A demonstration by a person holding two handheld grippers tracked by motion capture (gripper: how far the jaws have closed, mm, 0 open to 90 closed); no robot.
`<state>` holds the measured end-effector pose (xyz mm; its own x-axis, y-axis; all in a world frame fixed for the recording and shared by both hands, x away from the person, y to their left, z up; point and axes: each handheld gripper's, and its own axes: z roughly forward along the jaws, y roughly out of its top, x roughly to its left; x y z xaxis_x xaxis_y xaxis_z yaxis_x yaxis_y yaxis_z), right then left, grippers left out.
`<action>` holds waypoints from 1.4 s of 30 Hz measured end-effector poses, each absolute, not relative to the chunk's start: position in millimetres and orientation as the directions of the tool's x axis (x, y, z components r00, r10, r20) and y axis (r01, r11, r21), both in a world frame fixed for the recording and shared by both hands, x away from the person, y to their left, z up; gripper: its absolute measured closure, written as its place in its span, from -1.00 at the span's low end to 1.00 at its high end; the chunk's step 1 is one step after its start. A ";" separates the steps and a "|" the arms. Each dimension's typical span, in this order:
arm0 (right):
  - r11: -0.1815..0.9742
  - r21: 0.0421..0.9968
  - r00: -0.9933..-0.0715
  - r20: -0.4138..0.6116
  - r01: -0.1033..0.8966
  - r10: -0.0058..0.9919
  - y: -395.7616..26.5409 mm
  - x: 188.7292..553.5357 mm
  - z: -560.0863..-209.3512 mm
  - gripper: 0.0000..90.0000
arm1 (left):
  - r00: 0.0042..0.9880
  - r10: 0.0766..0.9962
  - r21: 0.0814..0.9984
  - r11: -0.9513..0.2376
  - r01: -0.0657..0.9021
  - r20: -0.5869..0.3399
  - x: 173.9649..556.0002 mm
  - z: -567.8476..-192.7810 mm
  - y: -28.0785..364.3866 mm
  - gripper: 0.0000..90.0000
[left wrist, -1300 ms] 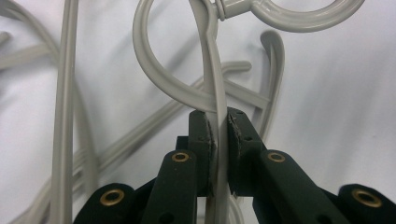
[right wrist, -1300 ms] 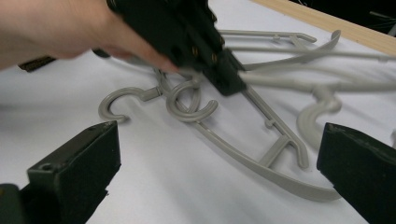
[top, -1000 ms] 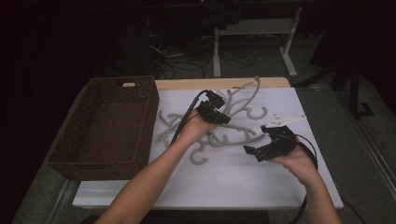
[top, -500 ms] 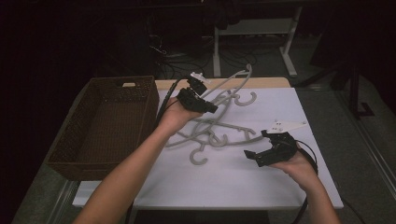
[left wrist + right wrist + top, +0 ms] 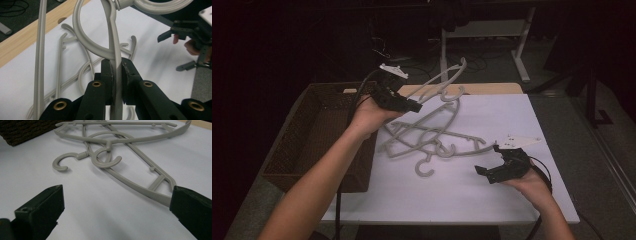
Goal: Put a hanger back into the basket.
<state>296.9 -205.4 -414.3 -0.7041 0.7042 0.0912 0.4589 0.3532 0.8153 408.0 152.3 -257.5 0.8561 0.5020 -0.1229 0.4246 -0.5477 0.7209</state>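
One grey hanger (image 5: 439, 82) is up off the table, pinched by its arm between the closed jaws of the left gripper (image 5: 412, 106), just right of the woven basket (image 5: 312, 135). The step looks like lifting it free of the pile of hangers (image 5: 427, 135) on the white tabletop (image 5: 472, 200). Its long axis slants up and away to the right, hook end high. Next it probably has to swing left over the basket without snagging the others. The right gripper (image 5: 489, 172) hovers low near the pile, jaws wide apart and empty.
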 end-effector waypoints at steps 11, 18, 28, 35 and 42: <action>0.347 0.812 -0.693 0.096 0.470 0.715 -207.6 298.6 -417.0 -1.00 | 0.831 0.543 0.744 -0.506 0.437 -0.118 396.2 -248.6 214.7 0.83; 0.345 0.806 -0.684 0.098 0.481 0.723 -208.9 299.2 -418.5 -1.00 | 0.811 0.576 0.753 -0.486 0.444 -0.106 383.3 -247.4 260.3 0.83; 0.340 0.804 -0.676 0.102 0.488 0.730 -210.2 299.6 -419.2 -1.00 | 0.769 0.628 0.761 -0.439 0.477 -0.119 364.6 -258.4 322.8 0.83; 0.339 0.801 -0.672 0.104 0.493 0.733 -210.3 299.7 -419.4 -1.00 | 0.731 0.669 0.752 -0.410 0.516 -0.136 354.8 -275.3 360.9 0.83; 0.341 0.799 -0.670 0.102 0.496 0.736 -210.1 299.9 -419.8 -1.00 | 0.700 0.696 0.739 -0.387 0.552 -0.159 349.5 -290.8 387.8 0.83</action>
